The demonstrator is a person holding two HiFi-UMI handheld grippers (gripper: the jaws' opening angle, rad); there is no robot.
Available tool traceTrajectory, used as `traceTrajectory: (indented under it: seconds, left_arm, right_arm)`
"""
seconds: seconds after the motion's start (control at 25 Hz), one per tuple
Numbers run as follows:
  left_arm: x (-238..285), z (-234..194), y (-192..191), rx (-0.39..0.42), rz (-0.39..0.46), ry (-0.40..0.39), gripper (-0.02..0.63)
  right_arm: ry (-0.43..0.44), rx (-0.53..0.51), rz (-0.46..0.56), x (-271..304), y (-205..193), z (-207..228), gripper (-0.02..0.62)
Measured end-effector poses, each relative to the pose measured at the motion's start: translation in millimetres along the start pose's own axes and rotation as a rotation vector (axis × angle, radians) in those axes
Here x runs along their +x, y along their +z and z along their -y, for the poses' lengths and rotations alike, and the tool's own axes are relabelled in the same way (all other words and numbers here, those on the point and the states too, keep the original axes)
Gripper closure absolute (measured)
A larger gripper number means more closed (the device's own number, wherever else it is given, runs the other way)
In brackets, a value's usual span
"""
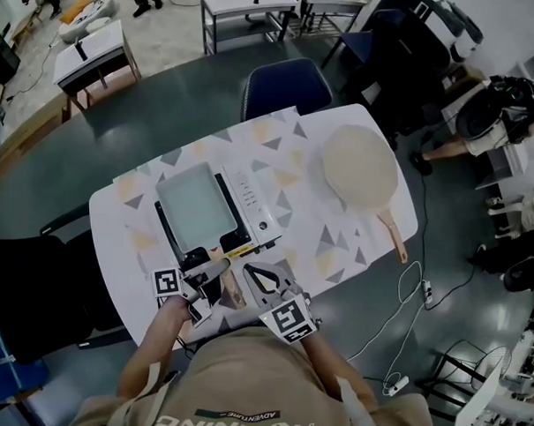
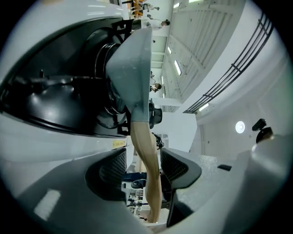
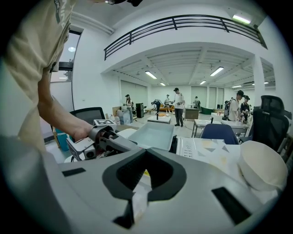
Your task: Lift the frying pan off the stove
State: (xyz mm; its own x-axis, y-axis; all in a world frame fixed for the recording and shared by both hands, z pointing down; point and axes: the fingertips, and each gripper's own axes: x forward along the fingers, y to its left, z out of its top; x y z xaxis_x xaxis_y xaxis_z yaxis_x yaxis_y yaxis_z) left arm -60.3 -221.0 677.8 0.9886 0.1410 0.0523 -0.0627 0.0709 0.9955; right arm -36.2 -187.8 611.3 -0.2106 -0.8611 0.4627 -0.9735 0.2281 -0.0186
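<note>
A grey rectangular frying pan (image 1: 196,200) sits on a portable stove (image 1: 254,201) on the table, its wooden handle (image 1: 230,287) pointing toward me. In the left gripper view the pan (image 2: 132,68) fills the top and the handle (image 2: 146,151) runs down between the jaws. My left gripper (image 2: 145,170) straddles the handle with its jaws spread wide and a gap showing on the left side. In the head view the left gripper (image 1: 209,268) is at the handle, close to the stove's front. My right gripper (image 1: 256,275) is just right of the handle, shut and empty. The right gripper view shows the pan (image 3: 153,135) beyond that gripper (image 3: 145,155).
A round pale pan (image 1: 360,166) with a wooden handle lies on the table's right side. A patterned cloth (image 1: 287,163) covers the table. A blue chair (image 1: 283,85) stands at the far edge. People and desks are in the room behind.
</note>
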Motion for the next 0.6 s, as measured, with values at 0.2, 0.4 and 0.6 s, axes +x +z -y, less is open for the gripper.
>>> traceTrajectory:
  seconds: [0.2, 0.4, 0.6]
  left_arm:
    - [14.4, -1.6, -3.2, -0.025, -0.049, 0.0, 0.39]
    - [26.2, 2.1, 1.4, -0.026, -0.067, -0.015, 0.39]
    - [37.9, 4.2, 1.5, -0.037, -0.077, -0.03, 0.39]
  right_arm:
    - [-0.002, 0.018, 0.01, 0.6, -1.7, 7.7, 0.598]
    - [0.002, 0.029, 0.013, -0.1, -4.1, 11.9, 0.598]
    - [0.006, 0.03, 0.012, -2.9, -5.9, 16.9, 0.598]
